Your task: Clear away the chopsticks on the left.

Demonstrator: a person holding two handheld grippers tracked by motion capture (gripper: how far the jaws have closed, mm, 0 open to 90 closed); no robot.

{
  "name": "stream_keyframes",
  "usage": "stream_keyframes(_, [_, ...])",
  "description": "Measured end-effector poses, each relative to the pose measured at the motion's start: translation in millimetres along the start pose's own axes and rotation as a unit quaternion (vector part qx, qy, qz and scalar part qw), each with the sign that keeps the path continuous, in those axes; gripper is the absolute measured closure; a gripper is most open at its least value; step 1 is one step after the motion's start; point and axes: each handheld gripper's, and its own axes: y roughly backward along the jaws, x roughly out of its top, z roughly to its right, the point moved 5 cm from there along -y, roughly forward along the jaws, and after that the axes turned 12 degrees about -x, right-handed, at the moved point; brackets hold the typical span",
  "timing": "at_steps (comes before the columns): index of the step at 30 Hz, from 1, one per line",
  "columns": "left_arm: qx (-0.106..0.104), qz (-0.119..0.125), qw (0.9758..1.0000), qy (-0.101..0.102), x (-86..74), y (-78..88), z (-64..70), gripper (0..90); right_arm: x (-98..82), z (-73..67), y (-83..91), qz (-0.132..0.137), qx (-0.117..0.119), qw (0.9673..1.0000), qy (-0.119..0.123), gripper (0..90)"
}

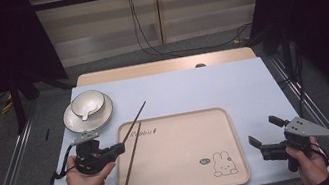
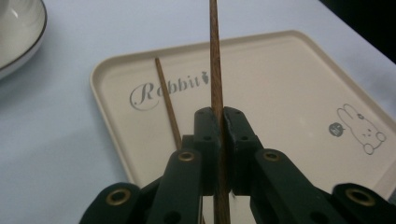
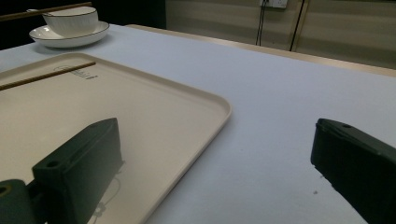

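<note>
Pale blue tablecloth carries a cream tray [image 1: 177,120], with a bowl [image 1: 87,103] on its saucer beyond; one chopstick [image 1: 131,161] lies along the tray's left side. The left gripper [image 2: 219,122] is clenched on the second chopstick [image 2: 215,56], lifted above the tray's left edge; the right gripper [image 1: 264,131] waits released by the tray's right rim. The step looks like carrying this stick to the tray; next it should be lowered parallel beside its mate before letting go.

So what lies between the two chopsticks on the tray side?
Nothing: in the left gripper view bare tray separates the chopstick lying on it from the chopstick clamped in the left gripper.
</note>
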Motion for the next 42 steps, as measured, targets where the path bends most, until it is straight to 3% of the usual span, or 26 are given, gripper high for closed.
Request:
stream_keyframes(6, [0.037, -0.015, 0.9988, 0.028, -11.9, -9.5, -0.4, 85.1, 0.0, -0.1, -0.1, 0.001, 0.001, 1.0, 0.001, 1.7])
stream_keyframes(8, [0.04, -0.015, 0.9983, 0.039, -15.8, -11.9, 0.9, 85.1, 0.2, 0.1, 0.3, 0.002, 0.0, 1.0, 0.001, 1.7])
stream_keyframes(16, [0.055, -0.042, 0.9964, 0.05, -28.3, -21.7, 1.1, 85.0, -0.1, -0.2, 0.0, 0.0, 0.0, 1.0, 0.002, 1.7])
stream_keyframes(33, [0.082, -0.083, 0.991, 0.066, -36.1, -38.8, -5.1, 84.9, -0.2, -0.3, 0.1, 0.001, 0.001, 1.0, 0.003, 1.7])
stream_keyframes(42, [0.076, -0.084, 0.9905, 0.078, -38.0, -45.9, -3.5, 82.6, -0.3, -0.3, 0.0, 0.0, 0.002, 1.0, 0.004, 1.7])
